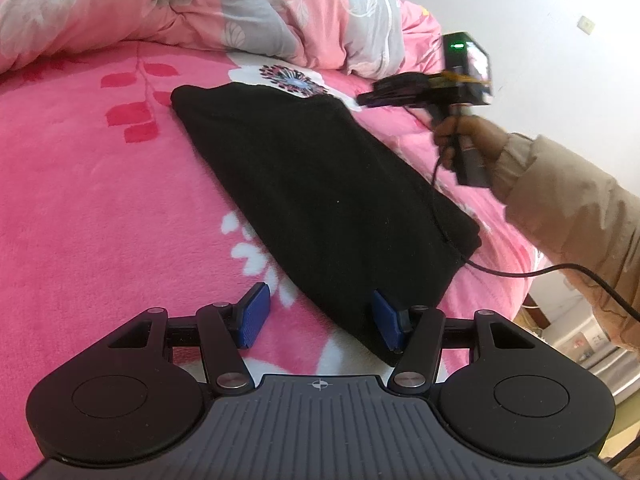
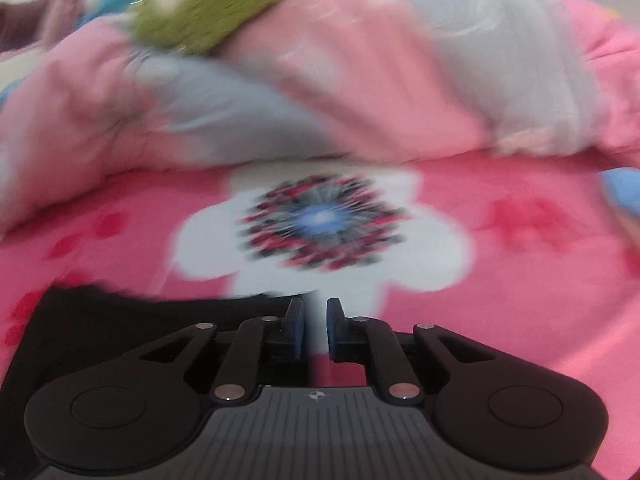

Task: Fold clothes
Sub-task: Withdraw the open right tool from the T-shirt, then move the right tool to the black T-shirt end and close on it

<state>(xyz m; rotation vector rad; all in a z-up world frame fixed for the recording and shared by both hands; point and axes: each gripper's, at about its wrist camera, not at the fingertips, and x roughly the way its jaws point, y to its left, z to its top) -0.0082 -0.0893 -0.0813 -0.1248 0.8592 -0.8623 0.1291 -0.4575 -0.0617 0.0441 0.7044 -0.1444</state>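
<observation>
A folded black garment (image 1: 320, 196) lies flat on a bright pink floral blanket (image 1: 100, 200) that covers a bed. It forms a long, roughly rectangular shape running diagonally, from its far corner near a white flower print with a dark, multicoloured centre (image 1: 294, 78) down to its near end.

The left gripper (image 1: 318, 318) hovers low at that near end. Its jaws are spread wide and grip nothing — one blue-padded finger sits over bare blanket just beside the cloth, while the other lies over the garment's near edge. Whether that finger touches the fabric cannot be told.

At the garment's far end, a hand (image 1: 464, 136) in a beige sleeve (image 1: 568, 216) holds the right gripper (image 1: 370, 98) above the blanket, just past the cloth's far right corner. A black cable (image 1: 520, 272) trails from it across the garment and off to the right.

The right wrist view is blurred. There the right gripper (image 2: 316, 322) has its jaws drawn close together, with a narrow gap between the blue pads and nothing in it. The black garment (image 2: 100, 328) fills the lower left of this view (beneath and beside the left finger), and the flower print (image 2: 324, 224) lies straight ahead.

Behind everything, a rumpled pink and grey quilt (image 1: 200, 4) is heaped, with something green and fuzzy (image 2: 188, 24) on top.
</observation>
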